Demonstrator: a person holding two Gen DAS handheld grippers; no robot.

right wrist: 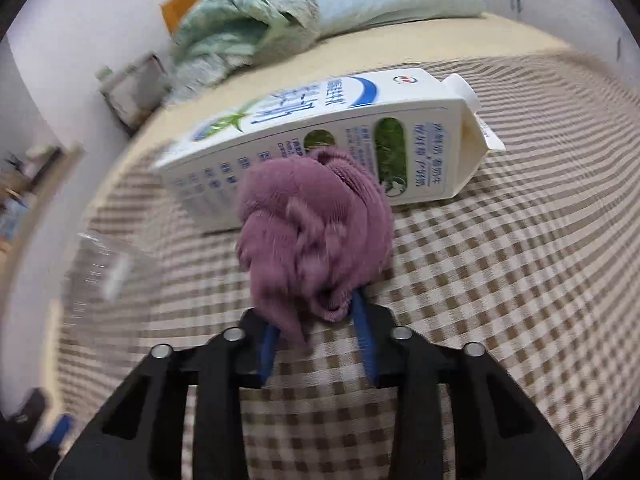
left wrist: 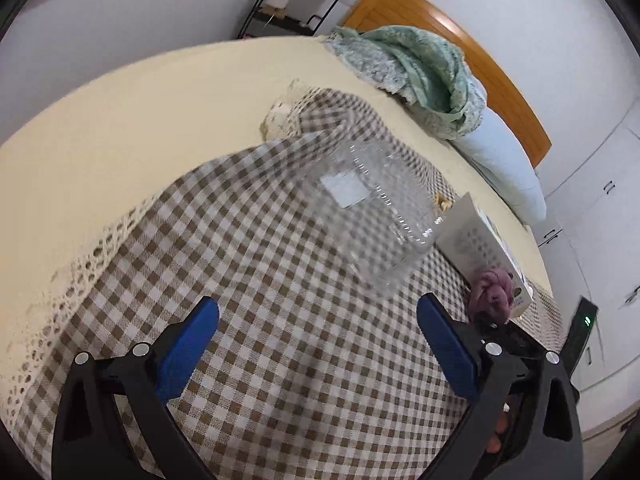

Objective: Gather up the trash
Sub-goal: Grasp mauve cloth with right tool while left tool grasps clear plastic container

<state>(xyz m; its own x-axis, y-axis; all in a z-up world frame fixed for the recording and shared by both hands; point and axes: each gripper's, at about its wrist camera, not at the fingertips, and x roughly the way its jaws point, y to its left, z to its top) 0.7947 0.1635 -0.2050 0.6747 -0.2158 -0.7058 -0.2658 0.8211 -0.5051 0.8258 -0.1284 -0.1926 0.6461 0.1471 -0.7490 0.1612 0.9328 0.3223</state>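
Note:
A clear plastic container lies blurred on the checked cloth, just beyond my left gripper, which stands open with nothing between its blue pads. A white and blue milk carton lies on its side on the cloth; the left wrist view shows the carton to the right of the container. My right gripper is shut on a crumpled purple cloth, held in front of the carton. The same purple cloth shows at the right of the left wrist view. The container is a blur at the left.
The checked cloth covers a bed with a cream sheet. A green blanket and pale blue pillow lie by the wooden headboard. A metal rack stands by the far wall, white cupboards at right.

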